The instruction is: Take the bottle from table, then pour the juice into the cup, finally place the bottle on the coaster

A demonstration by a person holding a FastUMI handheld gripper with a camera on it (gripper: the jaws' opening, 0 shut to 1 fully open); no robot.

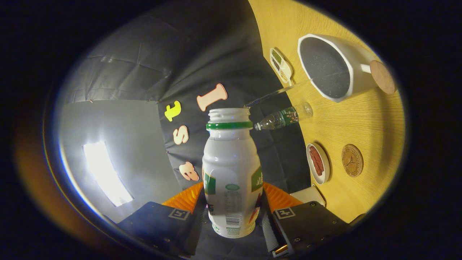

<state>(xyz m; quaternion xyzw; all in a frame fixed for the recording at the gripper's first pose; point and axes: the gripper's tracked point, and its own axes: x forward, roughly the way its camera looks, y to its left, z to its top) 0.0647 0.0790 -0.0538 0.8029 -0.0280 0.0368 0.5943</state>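
My gripper (231, 198) is shut on a white plastic bottle (231, 169) with a green neck ring and no cap. The orange fingers (184, 199) press on its lower body from both sides. The whole view is rolled over, so the bottle is tipped toward the table. A thin clear stream (278, 92) runs from the bottle's mouth to the rim of a white cup (359, 68), which stands on the wooden table (364, 119) beyond the fingers. A round cork coaster (352, 160) lies on the table, nearer to me than the cup.
A clear plastic bottle with a green label (285, 118) stands between cup and coaster, close to the held bottle's mouth. A small white dish with red pieces (317, 163) sits beside the coaster. A white compartment dish (280, 65) lies past the cup. A cork disc (382, 76) shows at the cup's side.
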